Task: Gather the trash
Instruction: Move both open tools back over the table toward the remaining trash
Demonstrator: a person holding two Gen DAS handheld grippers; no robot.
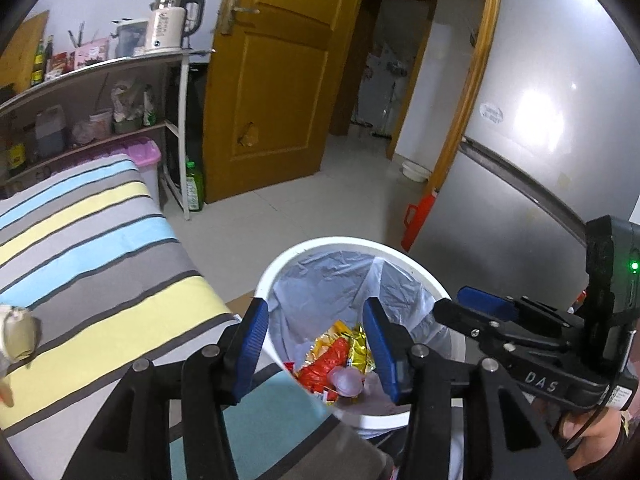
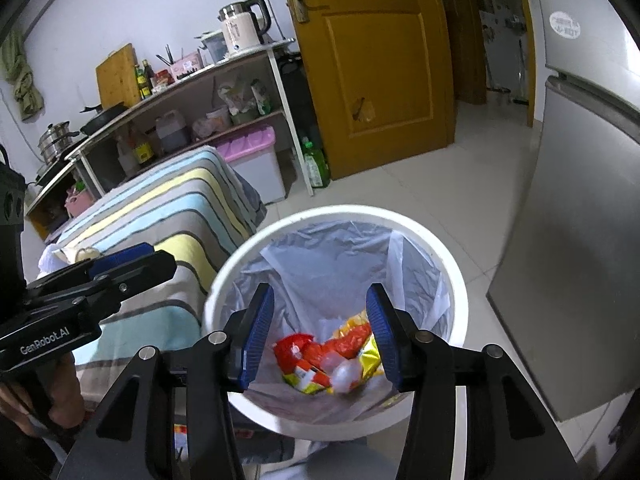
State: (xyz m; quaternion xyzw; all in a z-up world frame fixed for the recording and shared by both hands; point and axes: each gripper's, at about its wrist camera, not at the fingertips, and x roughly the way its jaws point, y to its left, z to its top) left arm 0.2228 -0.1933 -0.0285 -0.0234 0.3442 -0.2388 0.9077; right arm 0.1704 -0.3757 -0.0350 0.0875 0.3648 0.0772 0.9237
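A white trash bin (image 1: 280, 264) with a clear liner stands on the floor beside the striped table; it also shows in the right wrist view (image 2: 460, 292). Inside lie red and yellow snack wrappers (image 1: 336, 356) (image 2: 308, 354) and a small clear plastic cup (image 1: 347, 382) (image 2: 345, 374). My left gripper (image 1: 316, 344) is open and empty above the bin's near left side. My right gripper (image 2: 320, 332) is open and empty above the bin's middle. A crumpled pale piece of trash (image 1: 18, 334) lies on the table at the left; in the right wrist view it (image 2: 86, 255) shows behind the left gripper.
A table with a striped cloth (image 1: 92, 248) is left of the bin. A silver fridge (image 1: 540, 152) stands to the right. Behind are a shelf unit (image 1: 120, 92) with a kettle, a wooden door (image 1: 276, 80), a green bottle (image 1: 195, 186) and a red dustpan (image 1: 418, 218).
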